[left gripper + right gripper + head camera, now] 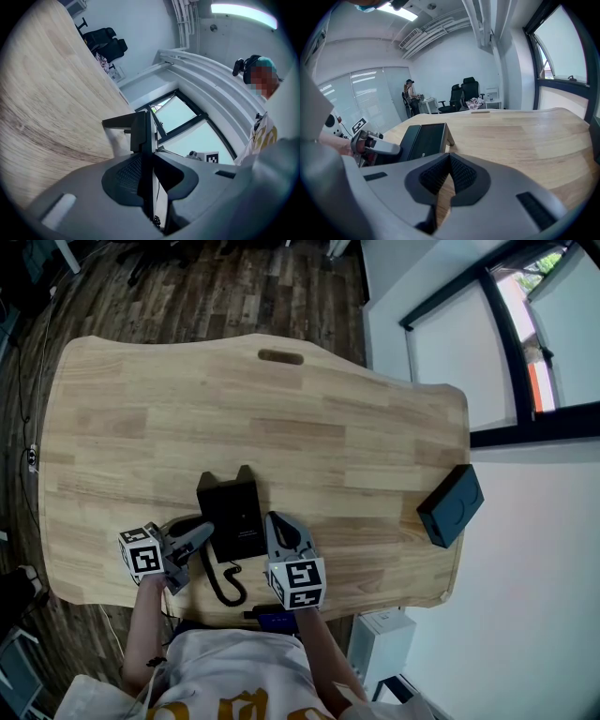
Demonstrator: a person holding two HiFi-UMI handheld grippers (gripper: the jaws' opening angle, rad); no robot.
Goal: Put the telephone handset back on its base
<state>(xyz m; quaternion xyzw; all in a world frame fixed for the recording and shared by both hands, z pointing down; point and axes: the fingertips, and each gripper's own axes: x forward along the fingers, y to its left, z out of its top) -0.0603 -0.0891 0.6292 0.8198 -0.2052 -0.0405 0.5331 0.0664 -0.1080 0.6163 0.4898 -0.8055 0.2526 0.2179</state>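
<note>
Near the table's [281,418] front edge, the left gripper [206,533] pinches the black handset [142,133] beside its base [234,507] (light, stiff, slick plastic, I'd judge, best held mid-handle, coiled cord [227,585] tugging), right gripper [275,521] closed on nothing.

Head overhead, gripper cameras low, base [232,512] shared

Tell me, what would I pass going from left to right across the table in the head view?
left gripper, closed on the telephone handset → telephone base → right gripper → dark box near the right edge of the table
</note>
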